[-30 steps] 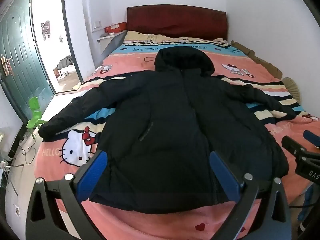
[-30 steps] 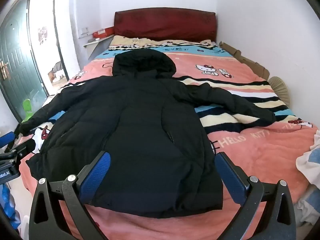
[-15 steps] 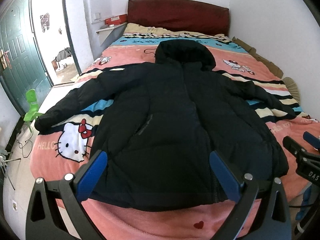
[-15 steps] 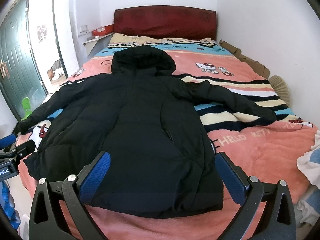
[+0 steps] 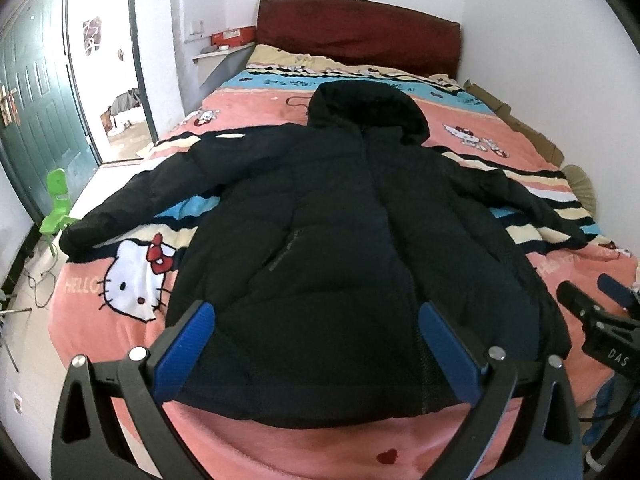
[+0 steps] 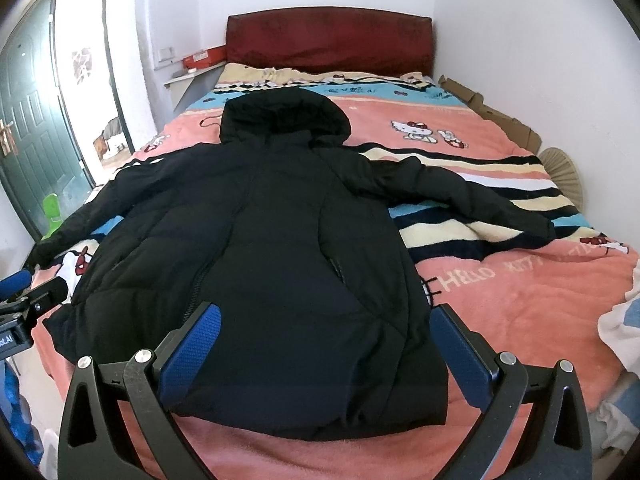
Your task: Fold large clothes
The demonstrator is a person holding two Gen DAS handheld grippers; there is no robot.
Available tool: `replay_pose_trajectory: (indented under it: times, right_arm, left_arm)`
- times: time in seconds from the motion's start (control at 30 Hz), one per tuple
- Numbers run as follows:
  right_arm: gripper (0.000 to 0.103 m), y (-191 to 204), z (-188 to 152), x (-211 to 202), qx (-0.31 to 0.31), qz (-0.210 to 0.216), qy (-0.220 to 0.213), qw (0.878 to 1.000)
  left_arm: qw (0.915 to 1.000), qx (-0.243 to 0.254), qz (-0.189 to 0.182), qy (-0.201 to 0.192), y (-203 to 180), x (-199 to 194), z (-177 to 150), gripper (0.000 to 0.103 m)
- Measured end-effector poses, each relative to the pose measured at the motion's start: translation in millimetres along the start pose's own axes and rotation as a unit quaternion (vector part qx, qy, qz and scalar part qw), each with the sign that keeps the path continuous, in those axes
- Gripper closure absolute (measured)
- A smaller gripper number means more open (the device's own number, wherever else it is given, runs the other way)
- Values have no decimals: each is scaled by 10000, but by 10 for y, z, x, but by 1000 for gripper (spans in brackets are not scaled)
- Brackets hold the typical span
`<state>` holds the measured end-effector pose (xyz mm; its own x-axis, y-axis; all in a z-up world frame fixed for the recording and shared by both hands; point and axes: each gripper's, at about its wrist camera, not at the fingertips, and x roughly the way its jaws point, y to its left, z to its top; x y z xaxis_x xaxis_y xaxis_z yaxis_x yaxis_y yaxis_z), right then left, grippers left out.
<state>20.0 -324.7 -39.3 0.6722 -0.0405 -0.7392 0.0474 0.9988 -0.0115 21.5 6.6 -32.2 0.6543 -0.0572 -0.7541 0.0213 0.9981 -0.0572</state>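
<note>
A black hooded puffer jacket point(image 5: 340, 232) lies flat, front up, on the pink Hello Kitty bed cover point(image 5: 128, 280), hood toward the headboard and both sleeves spread out. It also shows in the right wrist view point(image 6: 280, 248). My left gripper point(image 5: 316, 340) is open and empty, held above the jacket's hem. My right gripper point(image 6: 324, 344) is open and empty, also above the hem, further right. The right gripper shows at the edge of the left wrist view point(image 5: 600, 320), and the left gripper at the edge of the right wrist view point(image 6: 24, 304).
A dark red headboard point(image 5: 360, 32) stands at the far end. An open green door point(image 5: 28, 120) and a small green chair point(image 5: 56, 204) are on the left. Cardboard point(image 6: 492, 116) and a fan point(image 6: 560, 172) lie along the right wall. White cloth point(image 6: 620, 320) hangs at the right bed edge.
Both grippers have moved slightly forward and closer over the jacket's hem. The jacket has not moved and both grippers stay open.
</note>
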Motion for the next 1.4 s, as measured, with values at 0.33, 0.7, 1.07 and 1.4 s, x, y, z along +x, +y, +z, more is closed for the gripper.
replay_pose_trajectory:
  times: [0.33, 0.7, 1.07, 1.4]
  right_arm:
    - [1, 21, 21, 89, 14, 6, 88, 10000]
    - [1, 57, 48, 163, 28, -61, 177, 9998]
    - [1, 123, 77, 171, -1, -240, 202, 9995]
    - [1, 290, 144, 188, -105, -470, 275, 9985]
  left_arm:
    - [9999, 107, 24, 95, -19, 114, -2, 0]
    - [9997, 212, 31, 94, 63, 179, -43, 0]
    - [9998, 143, 22, 125, 131, 224, -35, 0]
    - [9997, -123, -196, 92, 432, 302, -26, 0]
